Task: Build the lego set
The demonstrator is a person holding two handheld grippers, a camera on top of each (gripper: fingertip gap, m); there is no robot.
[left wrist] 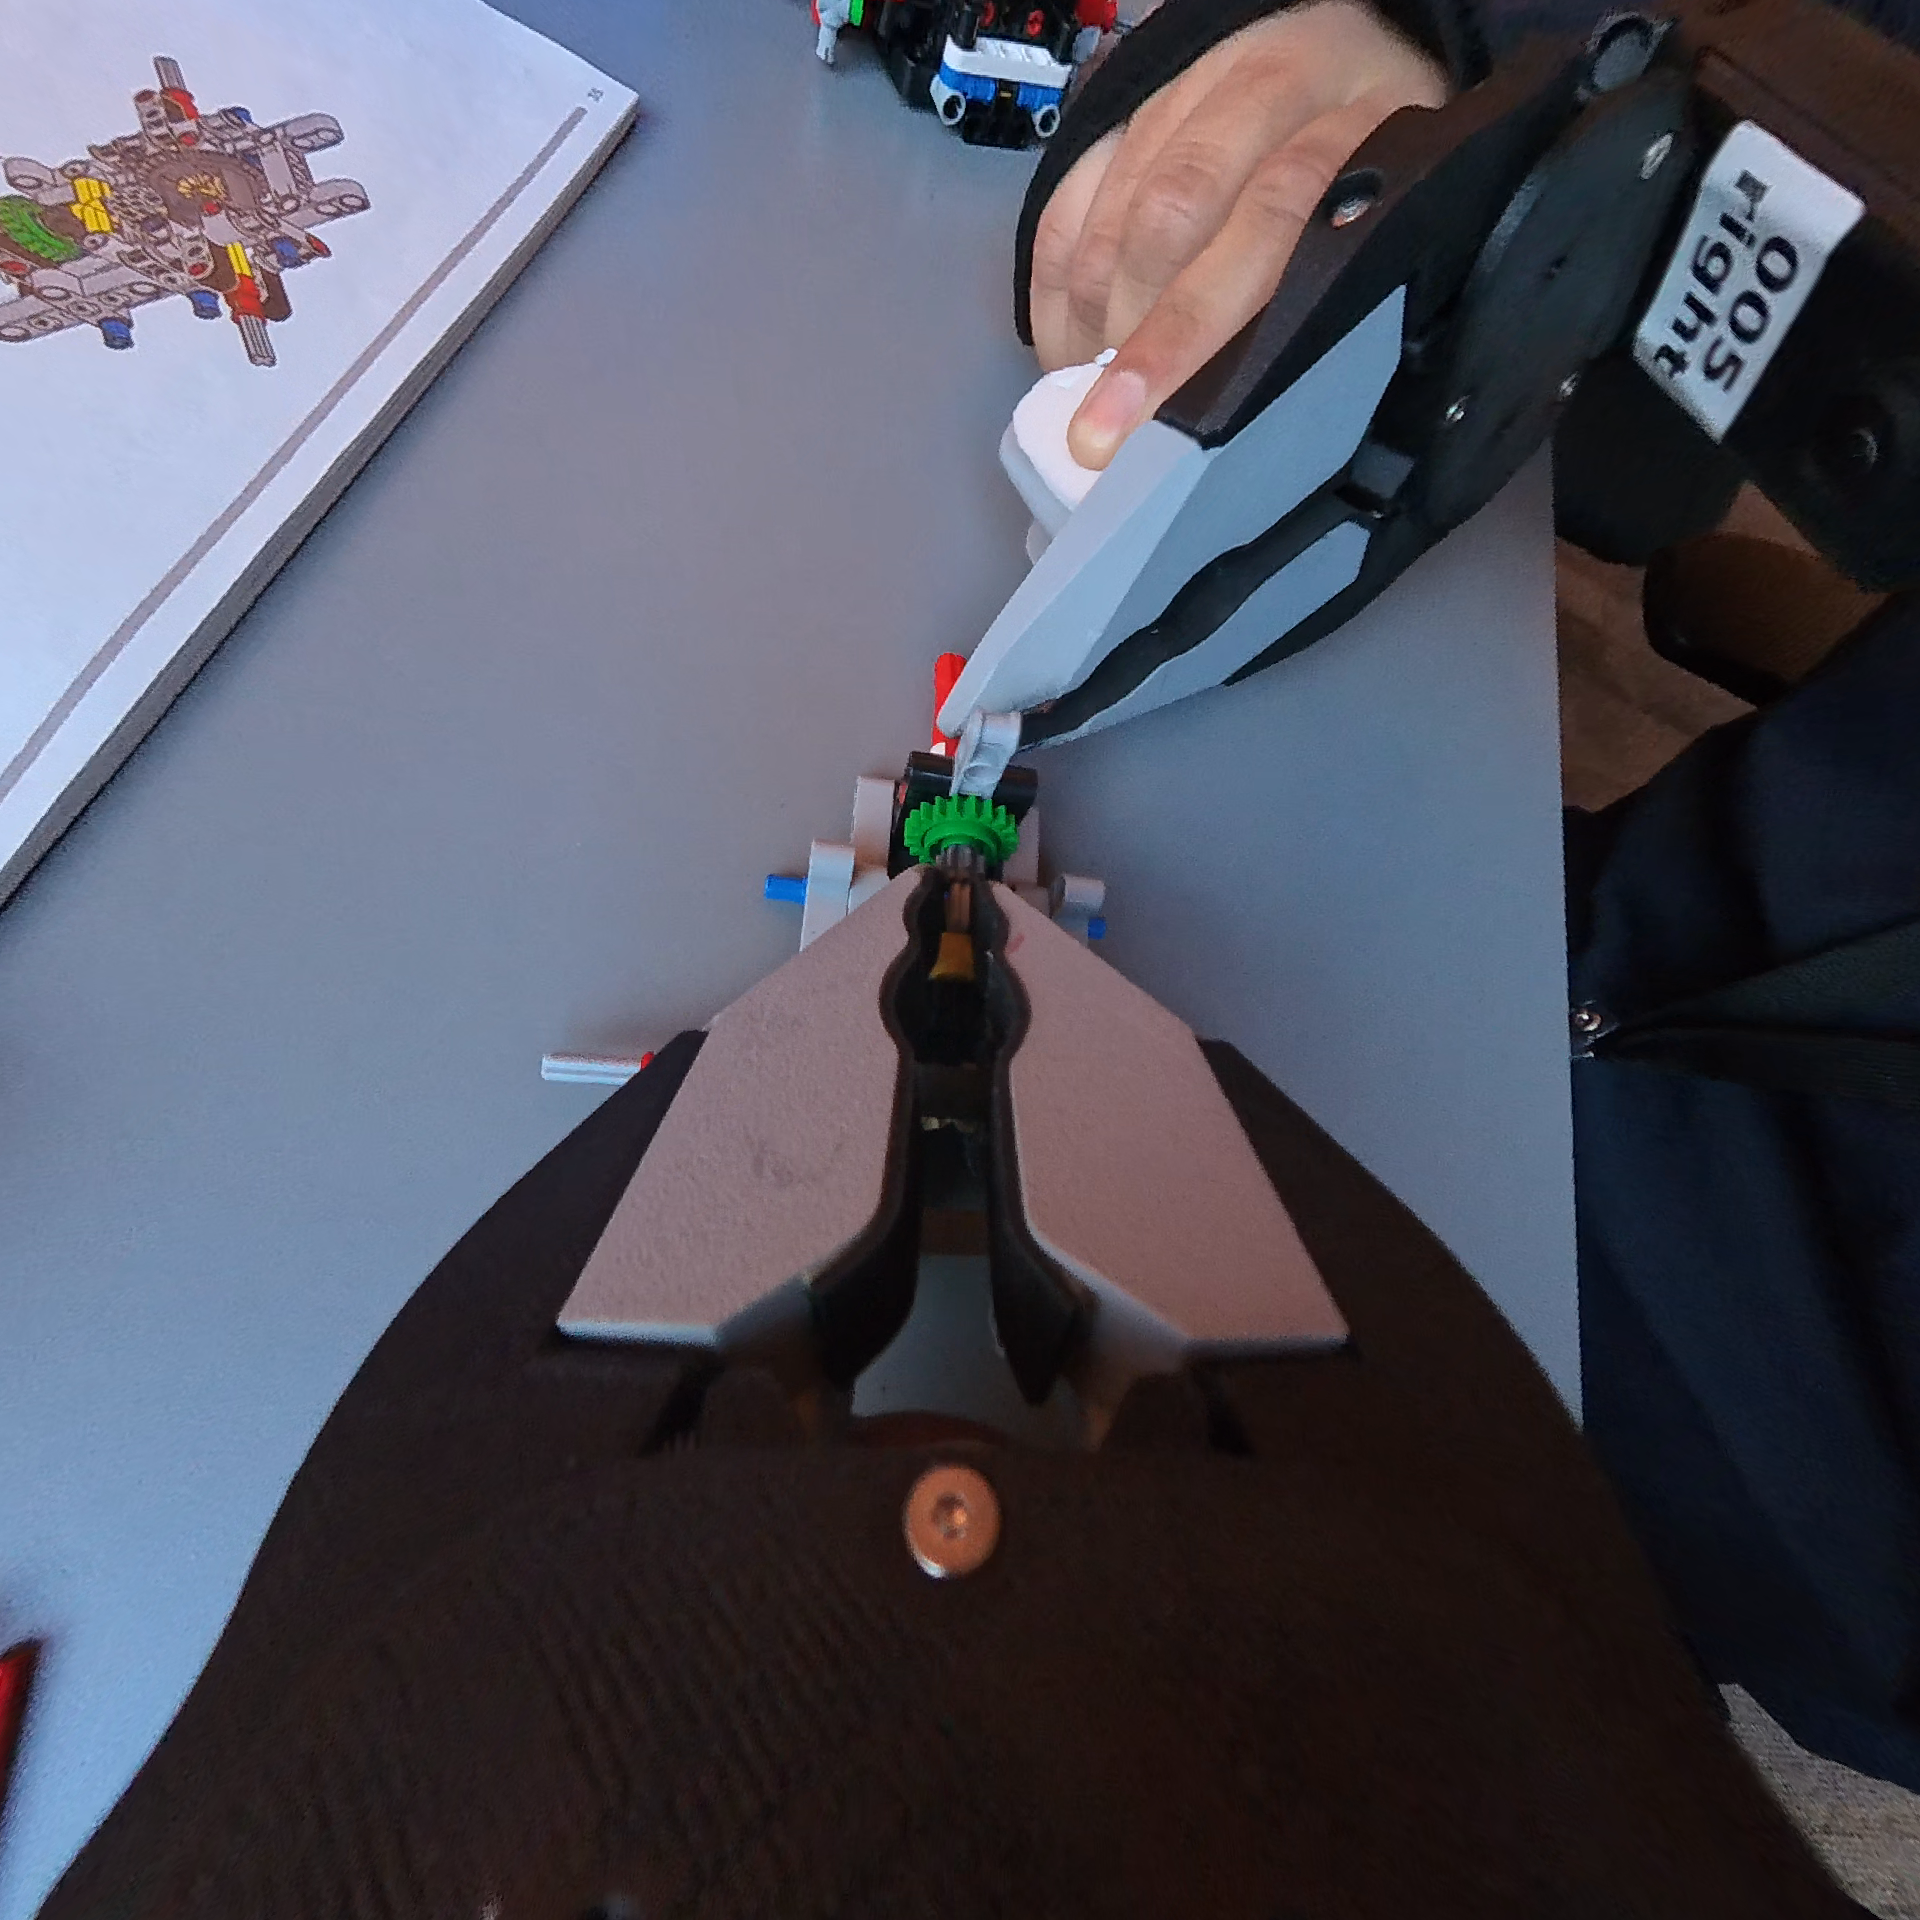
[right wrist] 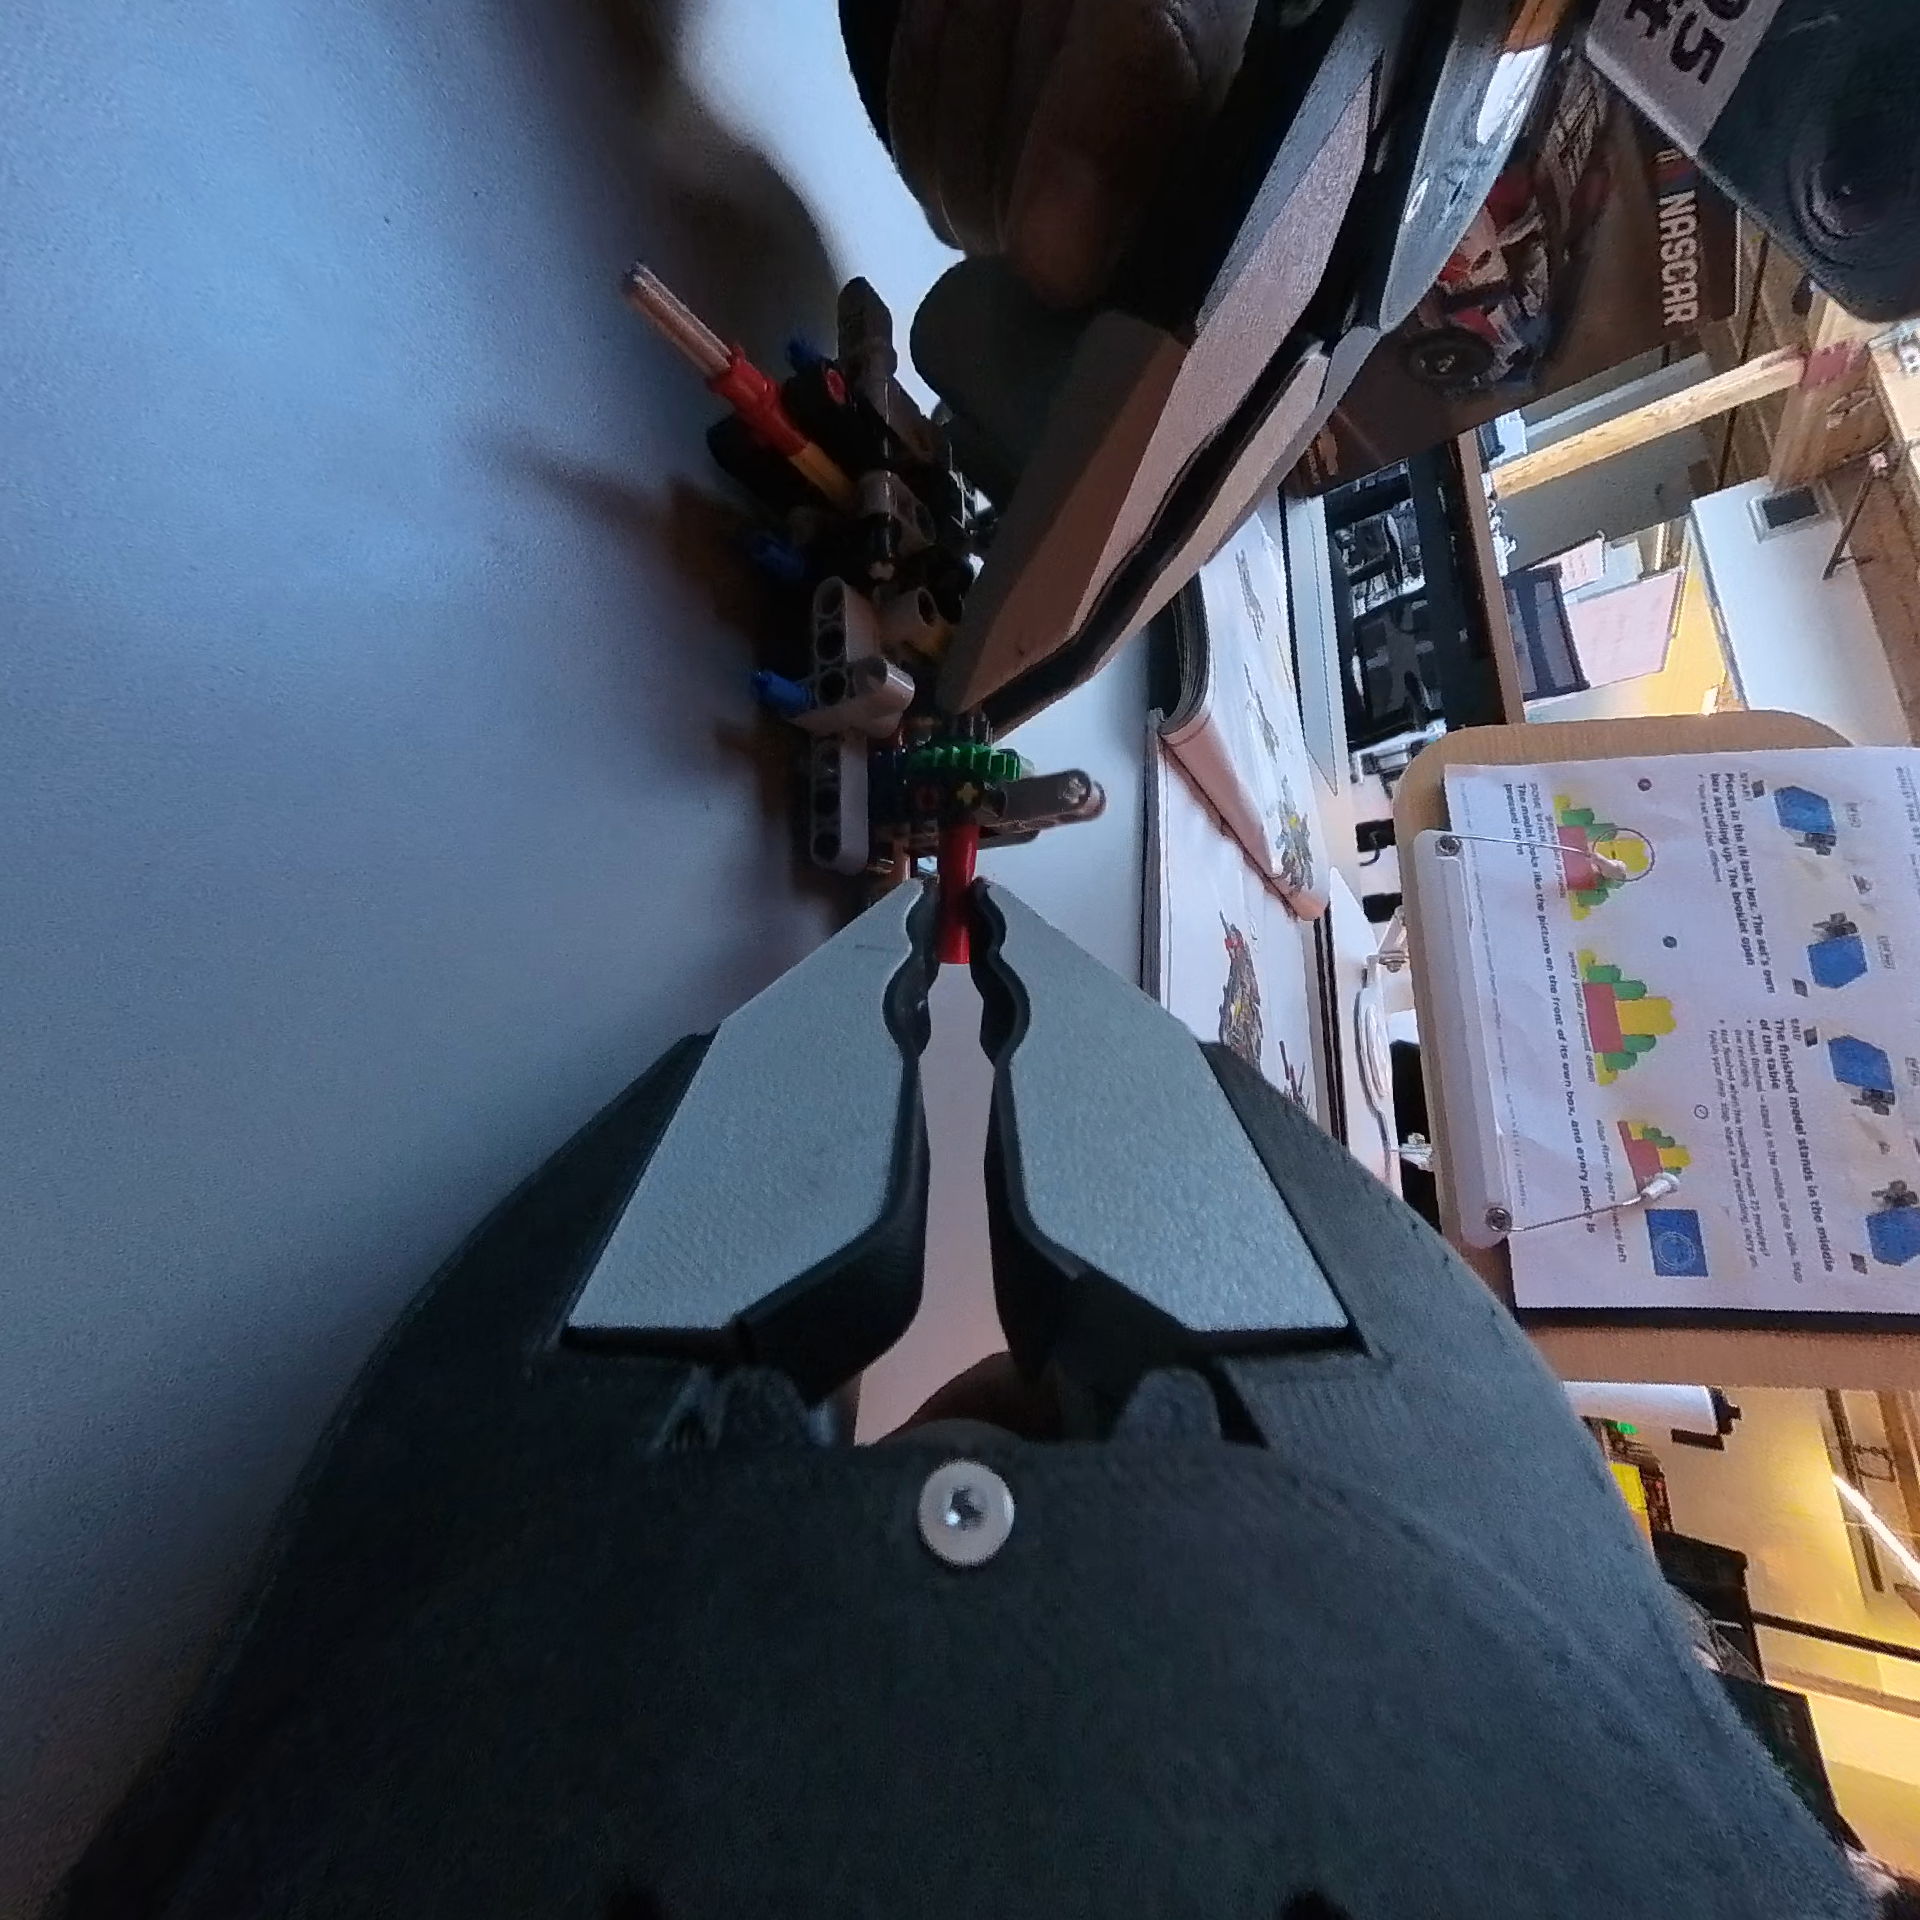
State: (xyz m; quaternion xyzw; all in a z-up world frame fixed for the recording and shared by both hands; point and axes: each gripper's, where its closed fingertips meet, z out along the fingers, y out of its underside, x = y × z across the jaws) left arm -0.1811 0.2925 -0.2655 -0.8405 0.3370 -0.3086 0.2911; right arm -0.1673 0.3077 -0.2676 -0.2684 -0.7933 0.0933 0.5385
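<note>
Two hand-held grippers meet at one small toy-brick assembly of grey perforated beams, black blocks and blue pins resting on the grey matte tabletop.

Far left, an open instruction booklet with a coloured build diagram lies flat on the table, well apart from the work. Just left of the left gripper's body, a short grey axle with a red tip lies loose on the surface.

Centre: left gripper has its grey fingers drawn together on a thin dark axle carrying a yellow-tan bush, directly below a bright green toothed gear mounted on the assembly. The gear sits just beyond the fingertips.

Right of centre: right gripper reaches in from the upper right, a person's hand around its body. Its grey fingers are clamped on a short red plastic pin whose far end enters the assembly near the gear. In the left wrist view its tips touch a light grey connector piece just above the gear.

Back edge of the table: a second, larger brick model in black, white and blue. Far right in the right wrist view: a printed sheet with coloured brick pictures on a wooden stand.
</note>
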